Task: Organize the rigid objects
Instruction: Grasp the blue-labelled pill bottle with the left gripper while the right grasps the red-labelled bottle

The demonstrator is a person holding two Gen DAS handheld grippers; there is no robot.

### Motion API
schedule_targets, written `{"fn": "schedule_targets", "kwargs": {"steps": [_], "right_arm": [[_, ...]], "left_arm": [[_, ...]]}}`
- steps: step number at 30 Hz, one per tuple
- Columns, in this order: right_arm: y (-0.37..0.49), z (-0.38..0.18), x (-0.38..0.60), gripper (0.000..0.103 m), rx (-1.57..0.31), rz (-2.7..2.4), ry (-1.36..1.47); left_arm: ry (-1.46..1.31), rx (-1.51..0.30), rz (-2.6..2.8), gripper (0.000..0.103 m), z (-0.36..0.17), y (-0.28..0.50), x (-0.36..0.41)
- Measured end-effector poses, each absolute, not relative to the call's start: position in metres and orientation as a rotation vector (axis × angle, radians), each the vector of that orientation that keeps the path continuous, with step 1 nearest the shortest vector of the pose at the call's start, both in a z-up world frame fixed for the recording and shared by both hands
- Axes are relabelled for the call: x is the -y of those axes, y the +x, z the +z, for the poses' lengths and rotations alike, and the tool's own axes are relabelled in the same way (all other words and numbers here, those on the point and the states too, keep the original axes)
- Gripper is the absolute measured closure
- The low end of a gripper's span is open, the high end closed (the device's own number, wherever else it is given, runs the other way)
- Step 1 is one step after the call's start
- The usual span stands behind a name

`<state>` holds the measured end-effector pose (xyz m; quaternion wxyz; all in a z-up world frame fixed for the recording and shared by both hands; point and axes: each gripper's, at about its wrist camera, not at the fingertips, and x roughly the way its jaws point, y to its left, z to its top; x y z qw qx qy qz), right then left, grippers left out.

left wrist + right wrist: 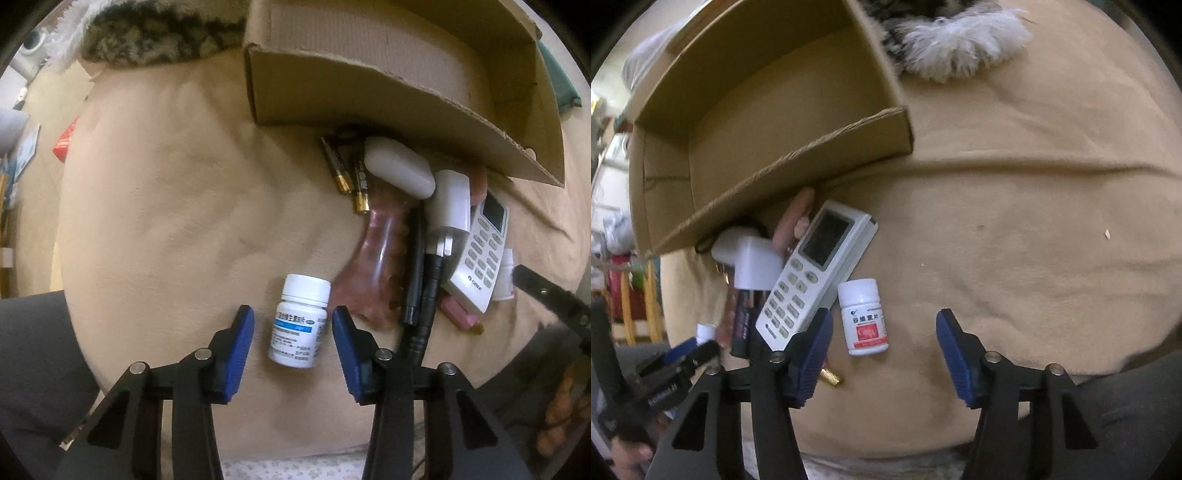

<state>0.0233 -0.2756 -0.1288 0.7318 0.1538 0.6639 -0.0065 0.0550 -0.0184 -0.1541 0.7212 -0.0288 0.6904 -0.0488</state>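
Observation:
A white pill bottle with a blue label (pixel 298 322) lies on the tan cushion between the open fingers of my left gripper (pixel 293 332), not touched. A second white bottle with a red label (pixel 864 316) lies between the open fingers of my right gripper (pixel 884 339), nearer the left finger. Beside them lies a pile: a white remote (pixel 480 251) (pixel 816 273), a white charger plug (pixel 448 206) (pixel 753 264), a white case (pixel 399 166), two batteries (pixel 349 173), a pink comb (pixel 376 254) and a black pen (pixel 413 269). An open cardboard box (pixel 369 92) (pixel 757 122) stands behind the pile.
A furry pillow (pixel 147 33) (pixel 960 48) lies at the back of the cushion. A pink item (pixel 461 314) and a small brass piece (pixel 831 378) lie near the pile. The other gripper (pixel 676 358) shows at the lower left of the right wrist view. Bare cushion (pixel 1034 240) spreads to the right.

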Motion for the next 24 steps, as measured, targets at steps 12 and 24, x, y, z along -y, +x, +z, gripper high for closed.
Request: {"fn": "schedule_targets", "kwargs": {"steps": [12, 24], "right_arm": [[0.035, -0.153, 0.243, 0.075, -1.513, 0.033, 0.242], [0.021, -0.121, 0.263, 0.075, -1.421, -0.016, 0.321]], "left_arm": [[-0.057, -1.520, -0.079, 0.079, -0.150, 0.055, 0.009], [-0.087, -1.461, -0.020, 0.079, -0.128, 0.041, -0.016]]}}
